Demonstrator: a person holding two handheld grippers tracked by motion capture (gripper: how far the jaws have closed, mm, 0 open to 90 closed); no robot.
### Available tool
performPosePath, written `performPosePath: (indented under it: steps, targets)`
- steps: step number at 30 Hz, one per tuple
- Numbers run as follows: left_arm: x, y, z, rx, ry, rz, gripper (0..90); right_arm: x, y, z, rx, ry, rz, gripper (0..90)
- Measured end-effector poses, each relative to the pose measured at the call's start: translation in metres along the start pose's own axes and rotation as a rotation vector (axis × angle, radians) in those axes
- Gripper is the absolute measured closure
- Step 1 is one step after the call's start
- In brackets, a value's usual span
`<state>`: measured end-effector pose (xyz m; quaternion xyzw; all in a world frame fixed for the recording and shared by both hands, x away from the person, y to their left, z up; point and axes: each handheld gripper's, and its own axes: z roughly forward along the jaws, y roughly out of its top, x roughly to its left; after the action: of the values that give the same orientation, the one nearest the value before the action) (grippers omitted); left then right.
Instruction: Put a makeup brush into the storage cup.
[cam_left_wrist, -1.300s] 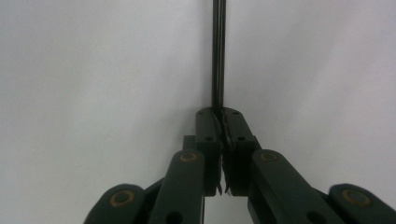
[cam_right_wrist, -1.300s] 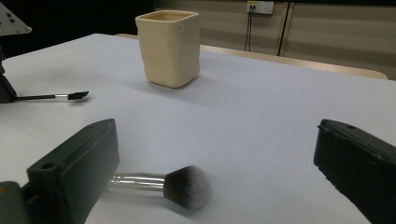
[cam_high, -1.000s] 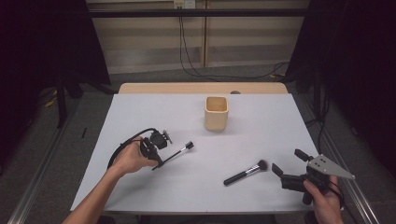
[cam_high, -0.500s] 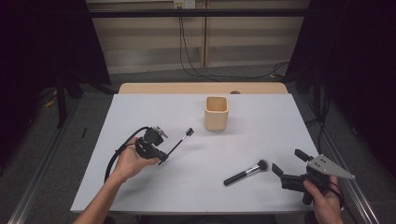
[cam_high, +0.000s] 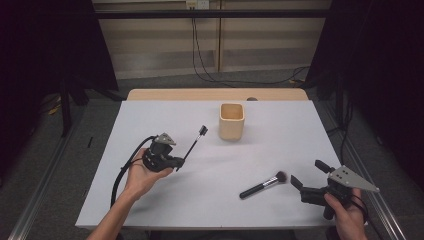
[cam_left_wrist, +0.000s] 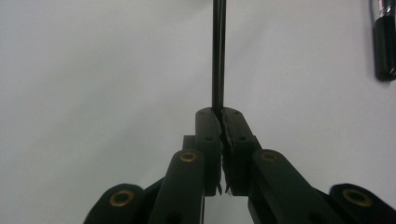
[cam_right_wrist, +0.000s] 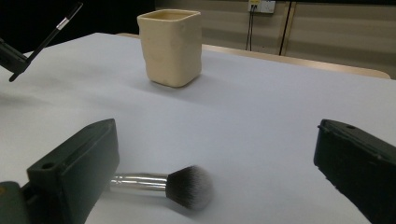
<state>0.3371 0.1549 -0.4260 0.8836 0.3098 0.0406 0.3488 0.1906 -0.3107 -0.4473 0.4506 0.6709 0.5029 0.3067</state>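
My left gripper (cam_high: 179, 162) is shut on the lower end of a thin black brush (cam_high: 194, 142), held above the left part of the white table (cam_high: 280, 215). In the left gripper view the jaws meet at the left gripper's tips (cam_left_wrist: 221, 114) around the thin stem (cam_left_wrist: 218, 56). The stem slants towards a beige square cup (cam_high: 231, 121). My right gripper (cam_high: 307, 172) stands open at the front right. A fluffy makeup brush (cam_high: 262, 185) lies just left of it, and its bristle head (cam_right_wrist: 189, 186) rests between the wide-apart jaws of the right gripper (cam_right_wrist: 215, 140).
The beige cup (cam_right_wrist: 172, 46) stands upright at the table's middle back. A wooden strip (cam_high: 215, 94) borders the far edge. A black cable (cam_high: 122, 172) loops from the left gripper. A black handle with a silver band (cam_left_wrist: 385, 42) shows at the upper right of the left gripper view.
The left hand has tilted and shifted slightly, swinging the thin brush's tip away from me towards the cup. The right gripper and the fluffy brush have stayed put.
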Motion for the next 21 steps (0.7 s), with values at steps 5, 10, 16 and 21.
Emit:
performPosePath:
  steps: [5,10,16,21]
  targets:
    - [0.001,-0.005,-0.001,-0.074,-0.007,-0.003,86.4,0.001,0.0,0.0,-0.003,0.001,0.008,0.0]
    - [-0.001,-0.007,-0.007,-0.161,-0.018,0.003,86.3,0.002,0.0,-0.001,-0.005,0.01,0.014,0.0]
    - [-0.006,-0.008,-0.015,-0.251,-0.034,0.009,86.4,0.004,0.001,0.002,-0.002,0.039,0.015,0.0]
    - [-0.008,-0.01,-0.014,-0.322,-0.059,0.007,86.3,0.009,0.003,0.007,0.002,0.065,0.014,0.0]
